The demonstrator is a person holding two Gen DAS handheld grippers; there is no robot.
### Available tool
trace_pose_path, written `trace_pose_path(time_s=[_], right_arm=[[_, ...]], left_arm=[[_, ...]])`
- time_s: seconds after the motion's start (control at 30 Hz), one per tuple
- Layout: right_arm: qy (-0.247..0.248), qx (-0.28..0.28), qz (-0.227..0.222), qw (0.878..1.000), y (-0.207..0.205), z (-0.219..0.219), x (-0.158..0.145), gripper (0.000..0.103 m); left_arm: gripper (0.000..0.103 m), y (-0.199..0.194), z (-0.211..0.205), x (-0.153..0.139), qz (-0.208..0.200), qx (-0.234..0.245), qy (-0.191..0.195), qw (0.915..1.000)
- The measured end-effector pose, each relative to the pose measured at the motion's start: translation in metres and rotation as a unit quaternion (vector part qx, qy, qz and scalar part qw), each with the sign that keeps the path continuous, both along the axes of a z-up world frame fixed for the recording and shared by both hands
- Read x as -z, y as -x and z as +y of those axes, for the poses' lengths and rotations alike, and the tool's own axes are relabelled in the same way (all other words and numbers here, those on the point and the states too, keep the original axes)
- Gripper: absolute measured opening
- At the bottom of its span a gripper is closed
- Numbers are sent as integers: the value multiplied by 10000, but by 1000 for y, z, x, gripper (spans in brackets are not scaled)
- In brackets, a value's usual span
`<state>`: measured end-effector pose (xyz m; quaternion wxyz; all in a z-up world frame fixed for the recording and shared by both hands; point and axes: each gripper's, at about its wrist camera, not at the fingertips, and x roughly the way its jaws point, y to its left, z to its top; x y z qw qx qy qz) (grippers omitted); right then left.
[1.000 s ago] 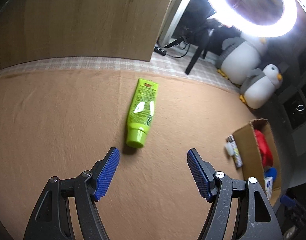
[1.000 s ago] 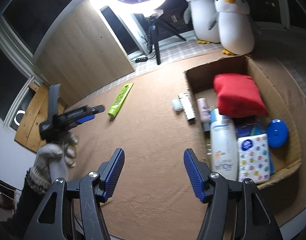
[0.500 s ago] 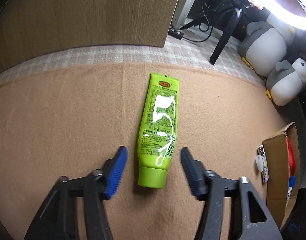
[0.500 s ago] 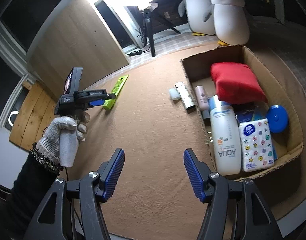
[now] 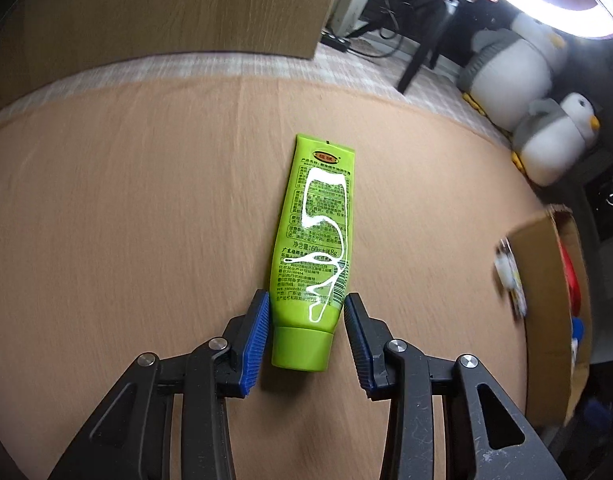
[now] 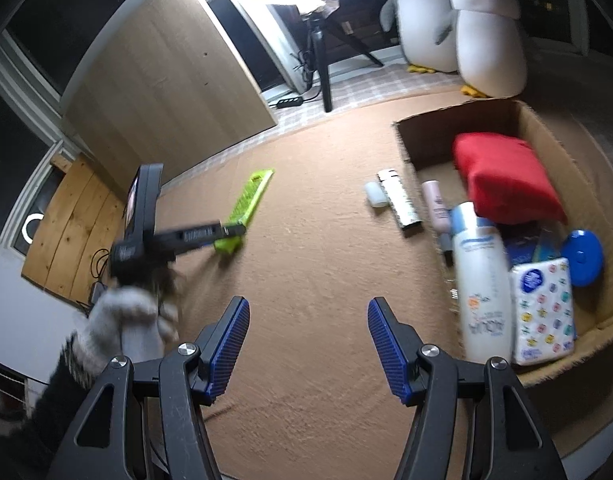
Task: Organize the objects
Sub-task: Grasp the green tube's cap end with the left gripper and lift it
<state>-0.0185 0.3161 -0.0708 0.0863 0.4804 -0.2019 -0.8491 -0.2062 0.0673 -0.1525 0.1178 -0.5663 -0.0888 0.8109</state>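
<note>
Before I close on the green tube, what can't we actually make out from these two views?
- Left tongs on green tube: pad contact unclear, left wrist view; blurred in right wrist view.
- Cardboard box: contents cut off, blurred, left wrist view.
- Pink bottle: lower end hidden behind white bottle, right wrist view.

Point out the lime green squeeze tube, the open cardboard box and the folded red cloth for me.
Lime green squeeze tube [image 5: 312, 236]: left wrist view, middle of its printed body.
Open brown cardboard box [image 6: 434, 140]: right wrist view, inner face of its far wall.
Folded red cloth [image 6: 502, 176]: right wrist view, centre of its top.
</note>
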Motion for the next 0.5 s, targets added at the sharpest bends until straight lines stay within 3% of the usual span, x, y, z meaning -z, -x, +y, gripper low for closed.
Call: trace_pose_path(time_s=[0.13, 0.5], right_arm=[[171, -166, -166, 9996, 17, -12, 15, 58], [507, -584, -705, 9945, 58, -52, 62, 58]], left_arm=[[41, -38, 2, 2, -83, -17, -277, 9996], [41, -108, 11, 1, -187, 179, -472, 9985]])
